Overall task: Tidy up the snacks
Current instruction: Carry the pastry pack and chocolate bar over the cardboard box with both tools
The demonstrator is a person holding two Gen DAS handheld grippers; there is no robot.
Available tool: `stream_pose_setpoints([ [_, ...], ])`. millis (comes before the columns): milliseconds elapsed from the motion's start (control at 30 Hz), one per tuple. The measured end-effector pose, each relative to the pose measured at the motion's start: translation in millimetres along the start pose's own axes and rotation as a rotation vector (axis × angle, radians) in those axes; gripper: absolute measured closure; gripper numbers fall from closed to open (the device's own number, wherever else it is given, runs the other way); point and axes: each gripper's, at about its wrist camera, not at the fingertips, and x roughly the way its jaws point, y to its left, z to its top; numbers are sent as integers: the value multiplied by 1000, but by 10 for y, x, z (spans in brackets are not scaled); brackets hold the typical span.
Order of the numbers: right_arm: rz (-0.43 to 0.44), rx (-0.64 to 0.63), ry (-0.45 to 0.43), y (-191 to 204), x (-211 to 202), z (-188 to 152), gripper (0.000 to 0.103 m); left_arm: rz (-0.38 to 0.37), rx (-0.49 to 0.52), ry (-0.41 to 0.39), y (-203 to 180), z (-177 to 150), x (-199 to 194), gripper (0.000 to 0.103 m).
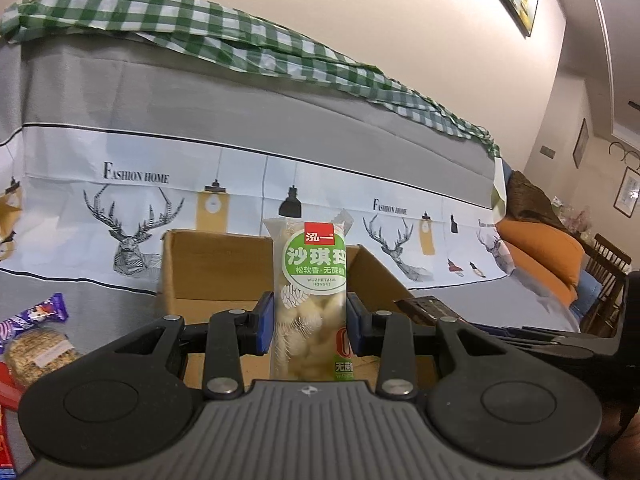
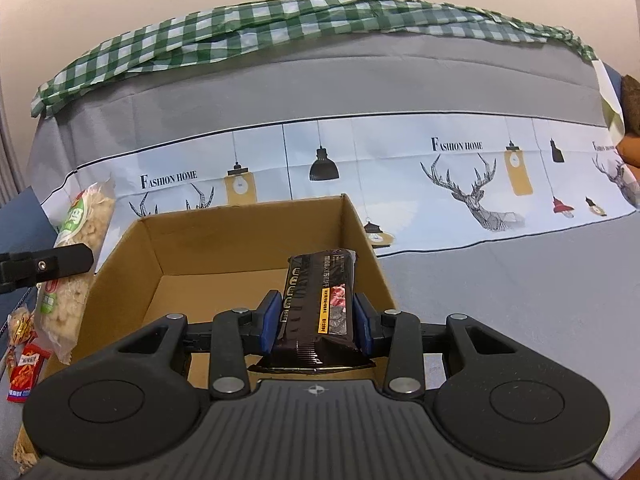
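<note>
left gripper clamps sachima pack beside cardboard box | right gripper clamps dark snack bar over box | risk: the two grippers colliding at the box

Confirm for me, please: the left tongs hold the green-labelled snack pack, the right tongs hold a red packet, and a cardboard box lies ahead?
Not quite: the right wrist view shows the right tongs gripping a black packet, not red. The left tongs do hold the green-labelled snack pack, with the cardboard box ahead.
</note>
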Motion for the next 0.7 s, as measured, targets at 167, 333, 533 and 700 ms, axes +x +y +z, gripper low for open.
stream_pose_setpoints([
  [167, 1, -18, 1, 54, 14, 1, 63, -7, 30, 4, -76, -18, 46, 63],
  [333, 4, -26, 2, 39, 27, 13, 63, -20, 30, 3, -90, -23, 50, 63],
  [533, 5, -23, 6, 17, 32, 21, 63, -25, 35, 7, -101, -27, 53, 63],
  [700, 5, -24, 6, 37, 32, 21, 63, -27, 41, 13, -113, -28, 66, 63],
])
